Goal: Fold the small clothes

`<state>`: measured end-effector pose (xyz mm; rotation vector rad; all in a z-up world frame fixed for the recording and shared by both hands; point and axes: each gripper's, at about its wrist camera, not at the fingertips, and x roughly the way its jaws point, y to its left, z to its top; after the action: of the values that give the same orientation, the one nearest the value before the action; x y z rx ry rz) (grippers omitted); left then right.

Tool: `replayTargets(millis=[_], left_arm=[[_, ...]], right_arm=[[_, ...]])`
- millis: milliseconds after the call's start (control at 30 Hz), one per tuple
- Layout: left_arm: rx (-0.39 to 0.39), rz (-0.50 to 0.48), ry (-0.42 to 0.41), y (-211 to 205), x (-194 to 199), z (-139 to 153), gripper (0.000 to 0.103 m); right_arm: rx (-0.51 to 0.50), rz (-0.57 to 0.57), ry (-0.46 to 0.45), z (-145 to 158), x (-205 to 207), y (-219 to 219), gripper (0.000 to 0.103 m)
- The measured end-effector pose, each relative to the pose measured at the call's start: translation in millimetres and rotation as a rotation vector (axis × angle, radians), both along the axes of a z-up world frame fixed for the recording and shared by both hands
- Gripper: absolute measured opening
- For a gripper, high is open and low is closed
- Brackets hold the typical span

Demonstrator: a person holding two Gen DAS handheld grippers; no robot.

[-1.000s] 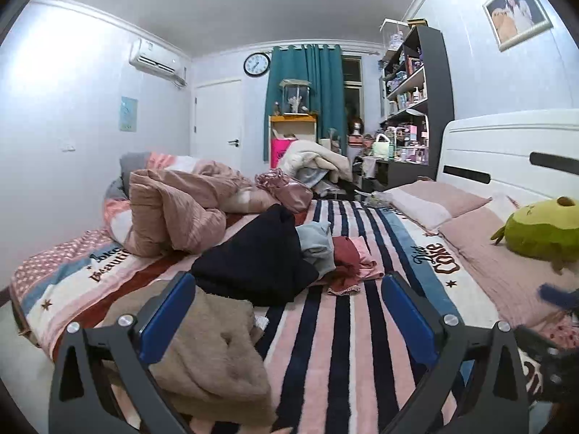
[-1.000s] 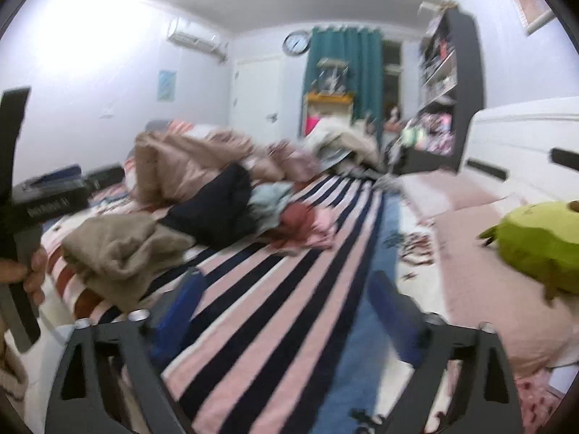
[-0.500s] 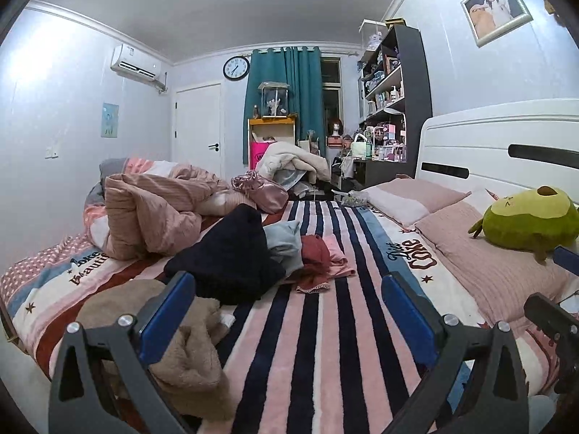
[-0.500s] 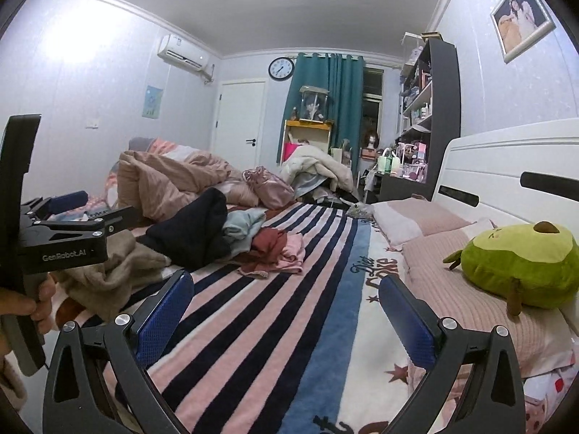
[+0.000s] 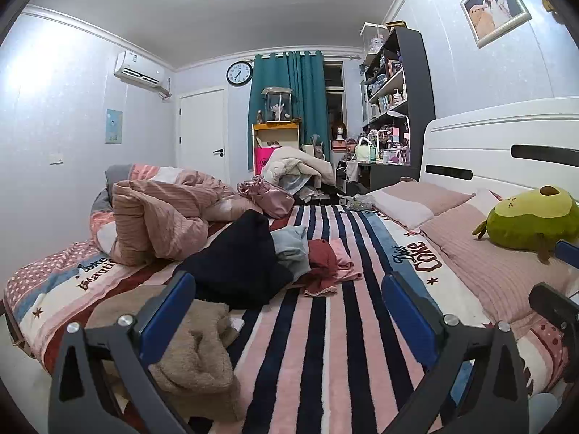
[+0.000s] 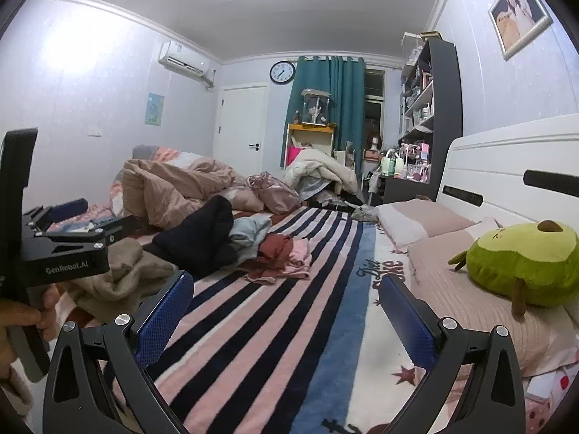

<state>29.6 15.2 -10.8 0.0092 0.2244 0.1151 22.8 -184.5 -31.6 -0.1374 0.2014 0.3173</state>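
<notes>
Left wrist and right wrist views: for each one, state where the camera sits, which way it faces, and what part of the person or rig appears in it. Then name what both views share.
Left wrist: sits on the left gripper, faces along the striped bed toward the teal curtain; its own open blue fingers show.
Right wrist: sits on the right gripper, faces the same way; its open fingers, the left gripper and the left hand show.
Shared: the clothes pile, the green plush, the wall clock.

Small clothes [image 5: 289, 256] lie crumpled in a heap on the striped bedspread [image 5: 325, 343].
</notes>
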Motion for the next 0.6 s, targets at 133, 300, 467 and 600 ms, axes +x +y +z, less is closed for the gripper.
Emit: replayTargets(millis=[133,300,467,600], left_arm=[[0.002,0.001,-0.003,1.7,-0.9,0.5,0.102],[-0.002,-0.007,-0.003,3.1,-2.2,0.8,0.102],[-0.001,-0.006,-0.007,3.6,-3.5,1.3,0.102],[0.002,-0.001,-0.008,4.1,-4.3,1.5,0.102]], right_arm=[[-0.004,-0.006,-0.002,1.1,-0.6,0.5,0.102],[-0.006,-0.007,-0.003,1.3,-0.8,0.7,0.102],[0.003,-0.004,0.0,1.9,-0.8,-0.4,0.102],[0.008,-0.008,0.0,1.5,-1.5,-1.1,0.102]])
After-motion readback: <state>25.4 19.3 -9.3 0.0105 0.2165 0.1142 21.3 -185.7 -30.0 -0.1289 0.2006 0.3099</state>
